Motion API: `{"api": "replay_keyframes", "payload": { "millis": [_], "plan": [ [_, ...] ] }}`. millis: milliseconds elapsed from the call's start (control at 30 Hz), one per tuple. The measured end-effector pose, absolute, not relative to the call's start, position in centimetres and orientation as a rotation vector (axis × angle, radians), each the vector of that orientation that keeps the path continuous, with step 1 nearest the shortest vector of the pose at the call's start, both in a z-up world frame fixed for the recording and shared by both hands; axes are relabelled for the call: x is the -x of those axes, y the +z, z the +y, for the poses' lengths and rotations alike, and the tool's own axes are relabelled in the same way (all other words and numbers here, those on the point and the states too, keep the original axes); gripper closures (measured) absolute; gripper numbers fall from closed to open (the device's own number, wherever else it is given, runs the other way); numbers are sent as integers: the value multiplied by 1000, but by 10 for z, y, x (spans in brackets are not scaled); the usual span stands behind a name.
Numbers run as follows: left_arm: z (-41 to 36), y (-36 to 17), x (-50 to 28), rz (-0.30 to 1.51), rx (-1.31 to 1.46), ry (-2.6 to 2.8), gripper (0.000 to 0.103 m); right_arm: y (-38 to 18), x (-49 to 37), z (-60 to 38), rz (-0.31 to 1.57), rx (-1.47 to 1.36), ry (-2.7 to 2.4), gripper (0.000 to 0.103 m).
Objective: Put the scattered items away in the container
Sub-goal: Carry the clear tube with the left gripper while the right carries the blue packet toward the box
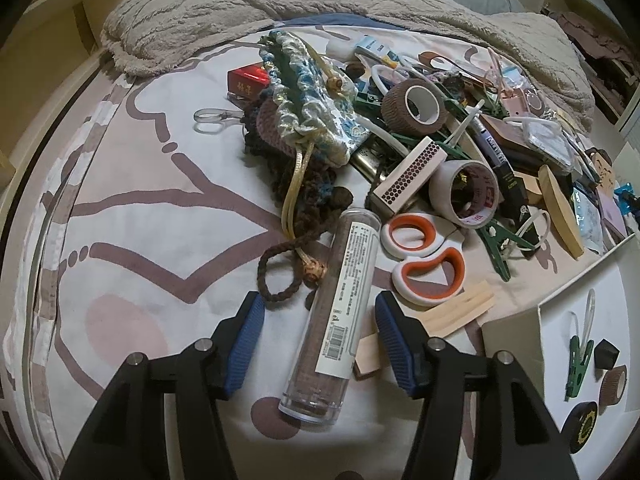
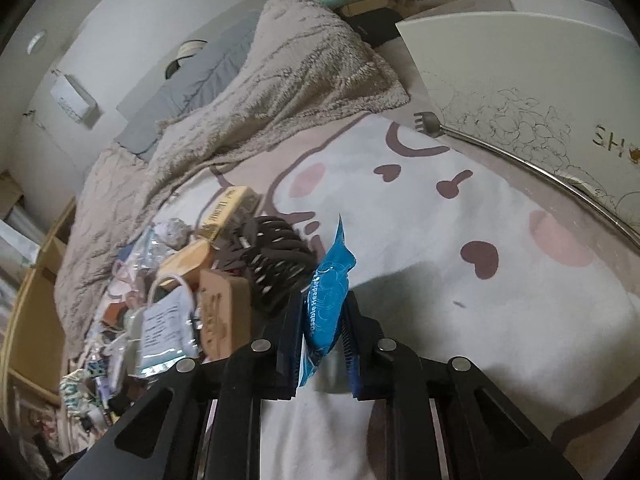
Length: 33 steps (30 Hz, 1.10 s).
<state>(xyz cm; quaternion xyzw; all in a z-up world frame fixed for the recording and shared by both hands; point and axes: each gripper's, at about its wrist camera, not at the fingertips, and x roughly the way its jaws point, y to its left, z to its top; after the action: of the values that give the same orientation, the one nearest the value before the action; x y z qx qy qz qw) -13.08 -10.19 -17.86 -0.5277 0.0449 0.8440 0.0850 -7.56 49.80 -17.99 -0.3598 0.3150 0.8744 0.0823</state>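
**Beside the white box, both grippers at work on the bed clutter**

On the patterned bedsheet [image 1: 132,216], just left of the white box [image 1: 516,332], the left gripper [image 1: 318,320] stood with its blue pads spread wide, one on either side of a clear plastic tube [image 1: 340,312] that lay lengthwise between them. Neither pad touched the tube; the spread looked set to straddle its width before closing. Beyond the tube, further from the box, lay orange-handled scissors [image 1: 424,256], a matchbox [image 1: 408,176], a white tape roll [image 1: 466,192] and a drawstring pouch [image 1: 316,92], all part of the heap yet to be cleared. Inside the box a green clip [image 1: 578,364], a brown bandage roll [image 1: 614,384] and a black tape roll [image 1: 584,424] already rested, so the tidying seemed only begun.

The right gripper [image 2: 323,320] was pinched narrowly on a blue sachet [image 2: 326,292], held upright by its lower half, probably so it would hang clear during carrying. The box's printed wall [image 2: 520,92] stood well off to its right, with a metal back scratcher [image 2: 500,152] lying along its base. A dark hair claw [image 2: 276,260] sat just left of the sachet.
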Motion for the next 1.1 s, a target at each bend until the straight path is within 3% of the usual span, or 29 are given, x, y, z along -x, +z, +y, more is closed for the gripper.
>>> {"api": "replay_keyframes", "payload": {
  "millis": [167,367,467,567,1100],
  "plan": [
    [-101,-178,131,142,1566,2513,47,-168,61,483,930,1076,2681,84],
    [-89,-176,126,241,1524,2474,68,-157,44,459,923,1099,2754,84],
    [-88,-175,125,256,1520,2472,68,-153,37,448,915,1115,2786,84],
    [-90,-173,125,249,1516,2475,74,-148,31,436,893,1121,2821,84],
    [-85,-160,114,222,1463,2441,77,-116,13,398,818,1068,2968,84]
  ]
}}
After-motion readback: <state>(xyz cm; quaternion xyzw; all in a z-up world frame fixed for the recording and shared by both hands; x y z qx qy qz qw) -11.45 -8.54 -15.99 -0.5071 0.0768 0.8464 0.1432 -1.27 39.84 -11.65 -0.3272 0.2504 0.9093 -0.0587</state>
